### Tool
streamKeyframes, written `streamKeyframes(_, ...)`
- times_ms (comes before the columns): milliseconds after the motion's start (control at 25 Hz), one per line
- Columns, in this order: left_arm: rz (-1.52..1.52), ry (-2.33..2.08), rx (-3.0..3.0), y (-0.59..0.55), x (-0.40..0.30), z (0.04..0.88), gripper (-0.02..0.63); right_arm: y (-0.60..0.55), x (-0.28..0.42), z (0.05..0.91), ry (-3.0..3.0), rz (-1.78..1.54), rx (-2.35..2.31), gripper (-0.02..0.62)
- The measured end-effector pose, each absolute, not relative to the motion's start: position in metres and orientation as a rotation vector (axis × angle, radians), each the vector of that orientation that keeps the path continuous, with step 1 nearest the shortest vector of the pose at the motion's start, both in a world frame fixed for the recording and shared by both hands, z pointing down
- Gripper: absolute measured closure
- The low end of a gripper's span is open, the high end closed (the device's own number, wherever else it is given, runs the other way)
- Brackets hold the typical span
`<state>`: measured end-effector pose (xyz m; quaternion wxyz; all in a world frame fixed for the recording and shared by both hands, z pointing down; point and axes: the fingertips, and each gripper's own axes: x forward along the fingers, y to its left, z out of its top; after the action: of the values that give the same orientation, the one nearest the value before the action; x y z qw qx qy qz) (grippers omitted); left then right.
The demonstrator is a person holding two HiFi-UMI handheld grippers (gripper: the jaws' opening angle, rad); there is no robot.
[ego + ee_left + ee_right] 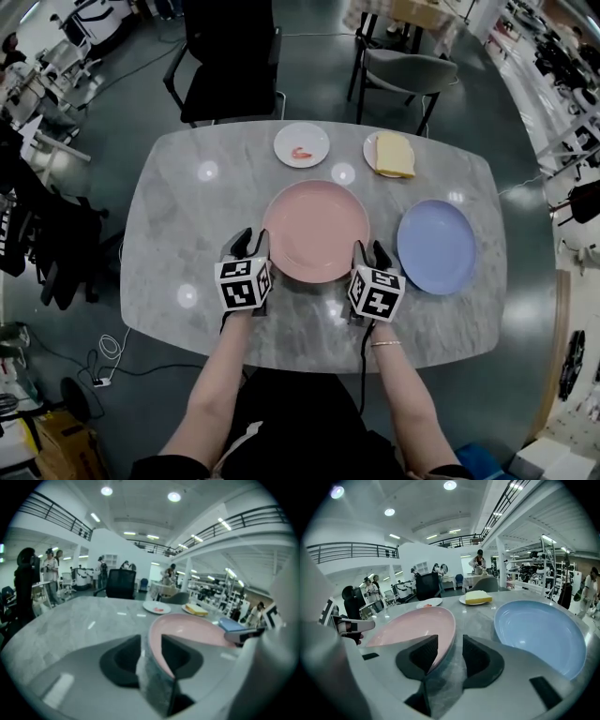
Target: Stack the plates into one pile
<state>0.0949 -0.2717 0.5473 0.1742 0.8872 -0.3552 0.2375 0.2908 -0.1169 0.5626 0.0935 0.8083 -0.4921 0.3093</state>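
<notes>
We look steeply down on a pale marbled table [178, 216]. A large pink plate [316, 232] lies at its middle, and a blue plate [436, 247] lies apart to its right. Farther off sit a small white plate [301, 144] with a red scrap on it and a second small plate [372, 150] bearing a yellow block [395, 155]. Our left gripper [247, 244] sits at the pink plate's left rim and our right gripper [367, 252] at its right rim, each low over the table. From here we cannot tell how wide either pair of jaws stands. A black chair [230, 56] and a grey chair [403, 70] stand beyond the table.
</notes>
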Motion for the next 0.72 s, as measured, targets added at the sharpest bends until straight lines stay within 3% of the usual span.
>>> streamKeyframes(440, 0.665, -0.843, 2.438, -0.28, 0.12, 0.583, 0.46, -0.139, 0.291, 0.587, -1.479, 1.07, 2.364, 0.453)
streamKeyframes(720, 0.716, -0.815, 2.468, -0.276, 0.12, 0.584, 0.489, -0.136, 0.287, 0.586, -1.474, 1.099, 2.43, 0.462)
